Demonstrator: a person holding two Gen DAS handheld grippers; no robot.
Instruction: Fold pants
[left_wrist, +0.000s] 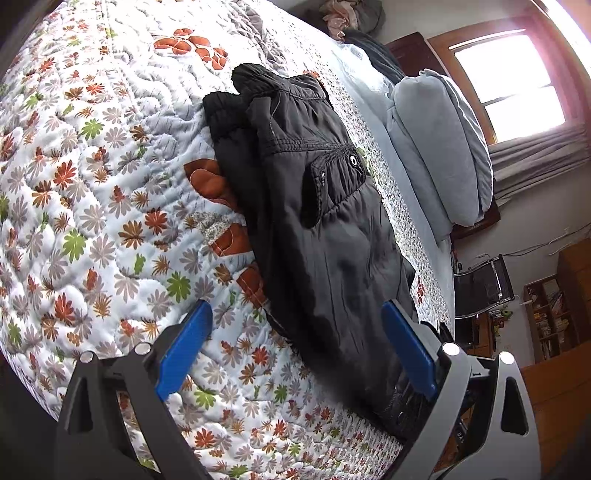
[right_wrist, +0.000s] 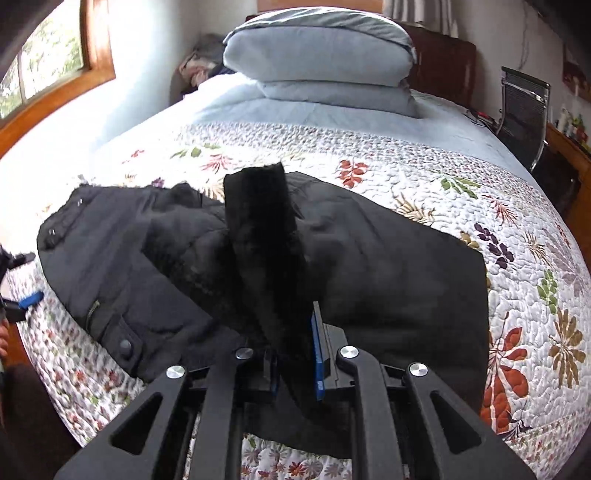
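Far left of the rt wrist view, the left gripper (right_wrist: 27, 291) just peeks in at the frame edge, one blue pad showing, right by the waist end of the pants (right_wrist: 388, 280). A bit of a person's hand (right_wrist: 3, 338) is below it at the very edge. In its own view the left gripper (left_wrist: 295, 350) stands wide apart, released, nothing pinched; the blue pads (left_wrist: 184, 350) straddle the near end of the pants (left_wrist: 325, 221) w/o pressing on them.

The pants are black, lying across the floral quilt (right_wrist: 498, 221) on the bed, near its foot edge. Snap-button pocket (left_wrist: 338, 177) faces up on the left-cam side. Cuffs (left_wrist: 236, 96) sit at the far end in that view.

Mid-frame, rt cam: the right gripper (right_wrist: 295, 354) is clenched on a strip of the black fabric, which stands up from betw the pads as a dark flap (right_wrist: 262, 221) above the rest of the garment. The rest lies flat-ish on the quilt, spread to both sides.

Further back: stacked pale-blue pillows (right_wrist: 321, 55) at the headboard end. Rt side: a black mesh chair (right_wrist: 524, 107) beside the bed. Window (right_wrist: 40, 62) w/ wood frame at upper left of that view.
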